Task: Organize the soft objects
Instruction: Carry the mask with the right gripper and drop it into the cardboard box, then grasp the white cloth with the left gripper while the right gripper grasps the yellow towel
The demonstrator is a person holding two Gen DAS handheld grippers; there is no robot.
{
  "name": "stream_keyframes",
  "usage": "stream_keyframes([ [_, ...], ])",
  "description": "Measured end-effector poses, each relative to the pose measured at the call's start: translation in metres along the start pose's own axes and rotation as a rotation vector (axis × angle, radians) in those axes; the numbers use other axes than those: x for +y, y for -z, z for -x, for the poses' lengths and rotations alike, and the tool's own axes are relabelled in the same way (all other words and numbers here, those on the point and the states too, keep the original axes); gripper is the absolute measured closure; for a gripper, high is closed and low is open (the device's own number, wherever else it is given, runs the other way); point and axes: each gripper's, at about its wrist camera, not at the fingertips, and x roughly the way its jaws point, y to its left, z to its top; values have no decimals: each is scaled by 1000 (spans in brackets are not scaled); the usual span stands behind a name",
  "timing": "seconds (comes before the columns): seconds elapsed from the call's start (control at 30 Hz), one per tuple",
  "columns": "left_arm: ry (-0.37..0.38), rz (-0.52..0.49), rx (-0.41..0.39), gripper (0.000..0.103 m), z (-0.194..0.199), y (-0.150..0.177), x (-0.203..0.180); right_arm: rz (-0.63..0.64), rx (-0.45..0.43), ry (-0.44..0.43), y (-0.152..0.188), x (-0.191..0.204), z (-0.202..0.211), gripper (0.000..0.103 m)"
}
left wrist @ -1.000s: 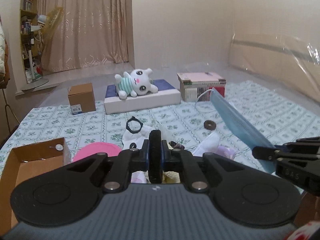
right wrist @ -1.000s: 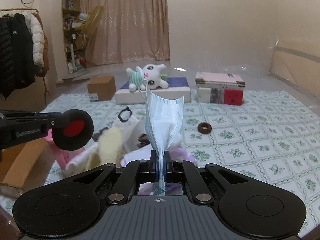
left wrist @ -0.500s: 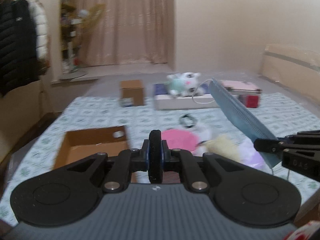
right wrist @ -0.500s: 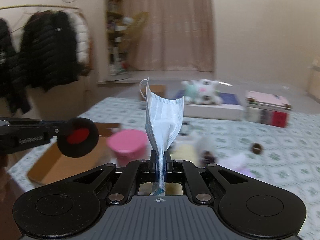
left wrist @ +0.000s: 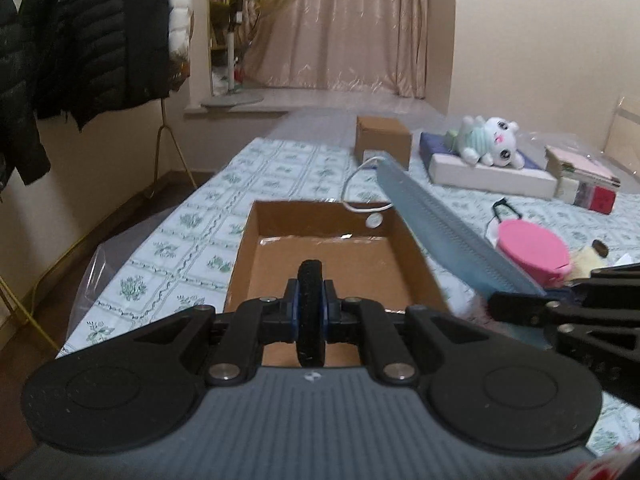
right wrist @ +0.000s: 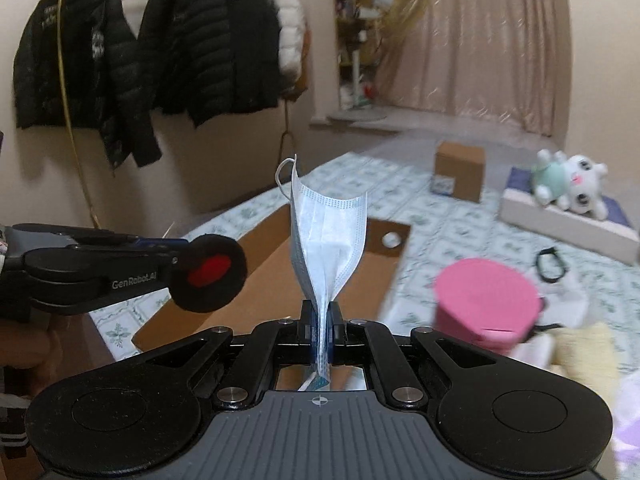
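Observation:
My left gripper (left wrist: pixel 310 312) is shut on a round black puff with a red centre (left wrist: pixel 309 308), held edge-on over the open cardboard box (left wrist: pixel 280 256). The puff also shows in the right wrist view (right wrist: pixel 208 274). My right gripper (right wrist: pixel 320 330) is shut on a light blue face mask (right wrist: pixel 328 248) that stands up from the jaws, beside the box (right wrist: pixel 384 280). The mask also shows in the left wrist view (left wrist: pixel 440 236), slanting over the box's right wall.
A pink round container (left wrist: pixel 534 250) and a pile of soft items (right wrist: pixel 580 344) lie right of the box. A white plush toy (left wrist: pixel 486 144) lies on a foam block. A small closed carton (left wrist: pixel 382 140) stands behind. Black coats (right wrist: pixel 160 52) hang at the left.
Both grippers swung left with their loads, from over the pile of soft items to the open cardboard box. Grips unchanged.

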Motion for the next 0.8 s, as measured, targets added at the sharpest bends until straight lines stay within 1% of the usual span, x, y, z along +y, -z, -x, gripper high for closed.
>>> stream_keyframes([
  [0.13,6,8,43,94,-27,6,8,-32,54,-12,5,-1,-37,98],
  [0.23,9,16,71,94,-43,12,13,-61,89,-14,10,-7,-57,98],
  [0.37,4,36,89,92,-58,18,21,-85,105,-22,15,-12,-78,98],
  [0.4,2,44,86,89,-59,19,23,-86,114,-30,16,-12,-82,98],
  [0.43,2,54,85,78,-60,21,26,-85,123,-34,16,-12,-84,97],
  [0.47,4,64,83,74,-61,20,27,-84,128,-35,18,-12,-86,89],
  [0.5,6,74,81,72,-60,21,29,-82,128,-34,19,-12,-86,73],
  [0.53,6,81,79,71,-59,21,31,-81,124,-34,20,-12,-85,63],
  [0.57,6,85,77,71,-57,22,32,-81,116,-31,22,-12,-83,47],
  [0.6,6,89,73,70,-55,22,34,-78,105,-30,22,-10,-80,44],
  [0.7,8,101,68,66,-47,22,35,-63,102,-30,24,-6,-71,44],
  [0.77,7,98,63,61,-39,22,34,-60,99,-24,24,-4,-63,44],
  [0.8,8,97,59,56,-35,22,33,-60,94,-20,25,-3,-58,44],
])
